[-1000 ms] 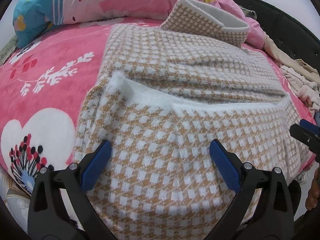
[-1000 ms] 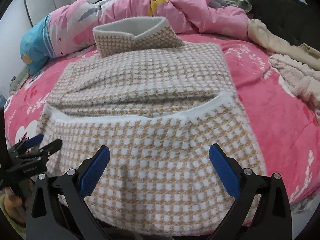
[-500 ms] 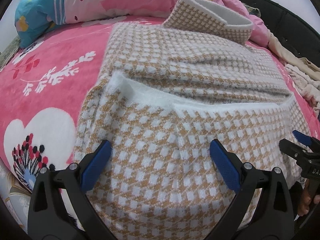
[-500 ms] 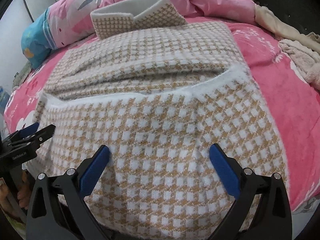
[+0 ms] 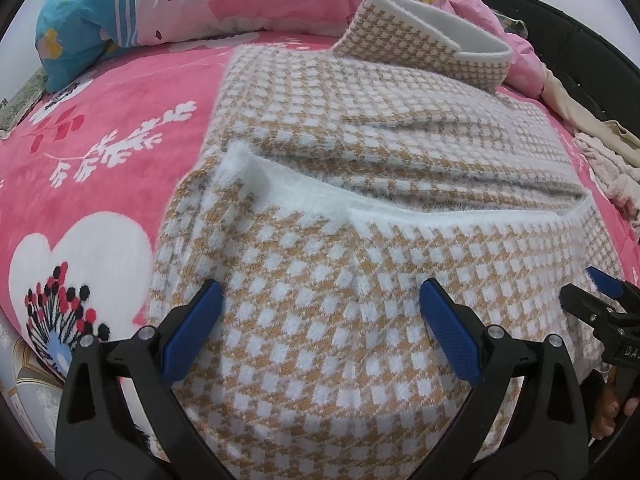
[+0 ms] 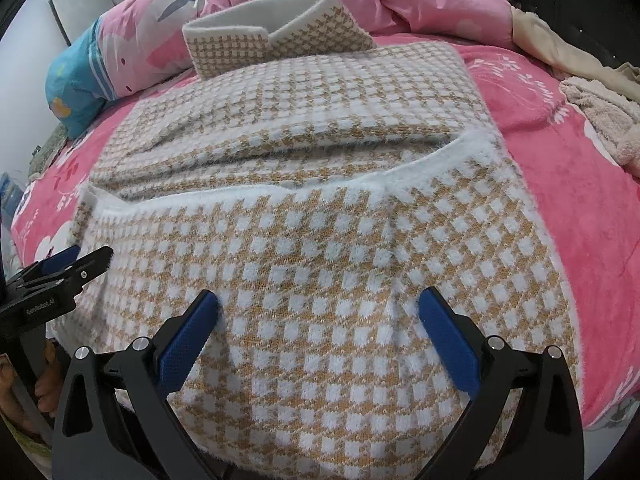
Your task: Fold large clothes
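Observation:
A tan-and-white houndstooth sweater lies on the pink bed, its turtleneck collar standing up at the far end. The sleeves lie folded across its middle, their fuzzy white cuffs showing. The hem hangs over the bed's near edge. My left gripper is open just above the hem's left part, nothing between its blue pads. My right gripper is open over the hem's right part. Each one appears at the edge of the other's view: left gripper, right gripper.
A pink floral blanket covers the bed. A rumpled pink and blue duvet is piled behind the collar. Beige clothes lie at the right. A dark headboard runs behind them.
Both grippers have come down and closer to the sweater's hem, still open. The sweater has not moved.

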Motion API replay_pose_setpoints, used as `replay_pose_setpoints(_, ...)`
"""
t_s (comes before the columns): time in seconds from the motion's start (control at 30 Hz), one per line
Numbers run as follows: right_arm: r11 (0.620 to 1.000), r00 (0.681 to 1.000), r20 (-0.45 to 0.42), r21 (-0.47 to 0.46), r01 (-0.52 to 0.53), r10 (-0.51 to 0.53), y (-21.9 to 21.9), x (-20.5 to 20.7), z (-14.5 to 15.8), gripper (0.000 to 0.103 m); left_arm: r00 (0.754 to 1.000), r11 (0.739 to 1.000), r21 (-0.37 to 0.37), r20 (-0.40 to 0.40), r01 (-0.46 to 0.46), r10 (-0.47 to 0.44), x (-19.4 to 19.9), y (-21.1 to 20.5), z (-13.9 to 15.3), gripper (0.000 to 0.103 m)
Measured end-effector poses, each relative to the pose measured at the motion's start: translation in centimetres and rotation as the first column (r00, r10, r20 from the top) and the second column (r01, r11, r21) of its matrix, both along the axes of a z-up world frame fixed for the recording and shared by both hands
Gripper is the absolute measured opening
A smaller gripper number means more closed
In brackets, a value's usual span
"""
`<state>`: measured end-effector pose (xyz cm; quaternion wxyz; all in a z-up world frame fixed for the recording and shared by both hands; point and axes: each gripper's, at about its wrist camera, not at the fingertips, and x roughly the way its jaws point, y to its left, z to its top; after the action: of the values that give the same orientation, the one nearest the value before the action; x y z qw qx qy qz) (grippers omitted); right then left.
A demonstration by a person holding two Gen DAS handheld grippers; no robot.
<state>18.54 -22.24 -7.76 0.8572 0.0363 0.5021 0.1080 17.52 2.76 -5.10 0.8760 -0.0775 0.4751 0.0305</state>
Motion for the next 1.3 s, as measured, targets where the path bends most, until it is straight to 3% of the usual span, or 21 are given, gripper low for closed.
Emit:
replay_pose_setpoints(0.23,0.999,1.0,0.025,0.034,-0.006,0.005,-0.3,0.0,1.1,0.097,1.0,1.0,0.002,-0.014,-0.008,0.008,0.0,-0.2,0.0,0.095)
replay_pose_setpoints(0.67,0.997,0.992,0.105,-0.022,-0.072,0.074,1.7,2.2,4.0,0.097,0.999,1.0,0.024,-0.034,-0.016,0.016,0.4,-0.6,0.0,0.095)
replay_pose_setpoints(0.93,0.993,0.982,0.144,0.007,-0.122,0.12,1.4,3.7,6.1,0.097,0.999,0.999,0.044,-0.042,-0.025,0.026,0.6,-1.1,0.0,0.095)
replay_pose_setpoints(1.3,0.988,0.983,0.135,0.069,-0.135,0.125,0.0,5.6,5.3,0.097,0.999,0.997,0.064,-0.023,-0.038,0.04,0.3,-1.8,0.3,0.096)
